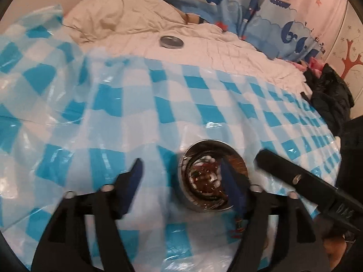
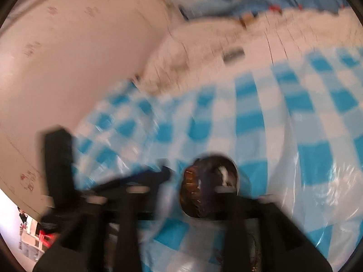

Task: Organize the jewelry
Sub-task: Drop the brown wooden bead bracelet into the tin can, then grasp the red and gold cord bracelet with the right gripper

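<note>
A round silver metal tin [image 1: 213, 176] sits on a blue-and-white checked plastic sheet [image 1: 158, 113] spread over a bed. The tin is open at the top and packed with a tangle of reddish-brown, white-beaded jewelry [image 1: 207, 178]. In the left wrist view, the left gripper [image 1: 183, 179] hangs low over the sheet with its jaws spread wide and nothing between them. Its right blue-padded finger crosses in front of the tin's right half; whether it touches the rim cannot be told. A thin red-beaded strand [image 1: 237, 226] shows below that finger, near the tin. A black finger of the right gripper [image 1: 292, 172] reaches in from the right, its tip just beside the tin.

Farther back on the white quilted bedcover [image 1: 204, 43] lies a round silver metal lid [image 1: 171, 42], well apart from the tin. A cream pillow [image 1: 118, 13] rests behind it, beside a blue whale-print blanket [image 1: 249, 4]. A crumpled black garment [image 1: 329, 99] lies at the bed's right edge.

The right wrist view is heavily blurred. There the right gripper [image 2: 199, 179] has its jaws parted wide and appears to hold nothing. The tin [image 2: 209, 185] lies just before its right finger, and the lid [image 2: 233, 55] is a grey smear beyond.
</note>
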The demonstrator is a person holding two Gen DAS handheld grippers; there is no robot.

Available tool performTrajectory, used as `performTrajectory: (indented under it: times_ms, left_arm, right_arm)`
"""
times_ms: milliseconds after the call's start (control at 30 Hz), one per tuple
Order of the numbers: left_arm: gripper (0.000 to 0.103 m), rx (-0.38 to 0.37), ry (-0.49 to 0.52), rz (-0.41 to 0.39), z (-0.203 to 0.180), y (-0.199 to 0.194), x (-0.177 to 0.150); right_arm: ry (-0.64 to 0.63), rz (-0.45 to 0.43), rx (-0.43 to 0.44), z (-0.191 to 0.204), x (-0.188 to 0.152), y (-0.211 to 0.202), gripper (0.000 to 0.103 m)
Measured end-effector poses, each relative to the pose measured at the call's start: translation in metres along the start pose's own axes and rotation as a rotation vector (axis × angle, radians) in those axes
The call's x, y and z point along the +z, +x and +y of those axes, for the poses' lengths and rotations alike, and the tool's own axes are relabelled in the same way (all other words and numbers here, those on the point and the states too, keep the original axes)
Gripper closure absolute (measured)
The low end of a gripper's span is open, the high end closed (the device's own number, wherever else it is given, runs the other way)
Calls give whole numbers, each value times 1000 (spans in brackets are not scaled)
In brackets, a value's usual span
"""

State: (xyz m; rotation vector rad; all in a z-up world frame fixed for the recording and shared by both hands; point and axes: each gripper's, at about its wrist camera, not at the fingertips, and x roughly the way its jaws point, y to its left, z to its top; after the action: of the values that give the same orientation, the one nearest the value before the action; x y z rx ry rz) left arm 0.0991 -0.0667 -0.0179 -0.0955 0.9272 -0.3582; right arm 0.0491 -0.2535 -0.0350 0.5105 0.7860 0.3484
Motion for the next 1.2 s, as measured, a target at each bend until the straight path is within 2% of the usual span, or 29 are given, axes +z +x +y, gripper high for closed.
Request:
performTrajectory:
  times_ms: [100,167,200,333,467,500,533,633,667,733,800,900,933,1100,1200]
  left_arm:
    - [25,-10,-43,21,11,-3,-8]
    - [25,-14,-52,29,15,-7,-17]
    - [25,-16,-44,32,14,-9,-20]
    - [25,-34,65,53,-7,-14,-38]
    - [25,-25,161,61,-28,-16,-51]
    - [25,-26,164,64,-29,-16,-52]
    - [25,-27,156,67,-28,-15,-52]
    - [25,-39,138,76,-27,-15,-53]
    - [25,-43,141,76,-28,-15,-53]
    - [25,-48,149,81,-30,-15,-53]
    - [25,-50,159,86,-33,-12,-53]
    - [25,-50,163,93,-34,-10,-55]
    - [25,-50,163,95,-35,-10,-55]
    - [25,-77,193,115,-41,-6,-59]
    - [25,-112,260,140,-58,0,-68]
  right_arm:
    - [-23,-21,-67,-3,-5,-18,42]
    - [-40,-23,-123,-5,-16,-33,37]
    - [-47,-6,-144,-8,-26,-37,32]
    - [-69,77,-250,-20,-67,-46,31]
    - [-196,122,-305,-4,-82,-31,28]
    - [-228,129,-322,0,-85,-27,19]
    - [-258,151,-345,3,-90,-19,16]
    - [-306,203,-381,4,-103,-10,17]
    - [-302,207,-371,3,-104,-12,21]
    - [-281,209,-376,-1,-105,-16,79]
    - [-232,201,-332,-7,-104,-24,91]
    - [-153,153,-251,-11,-103,-42,94]
    - [-130,140,-231,-12,-101,-45,103]
    - [22,29,-142,-29,-88,-72,103]
    - [97,15,-113,-42,-83,-77,103]
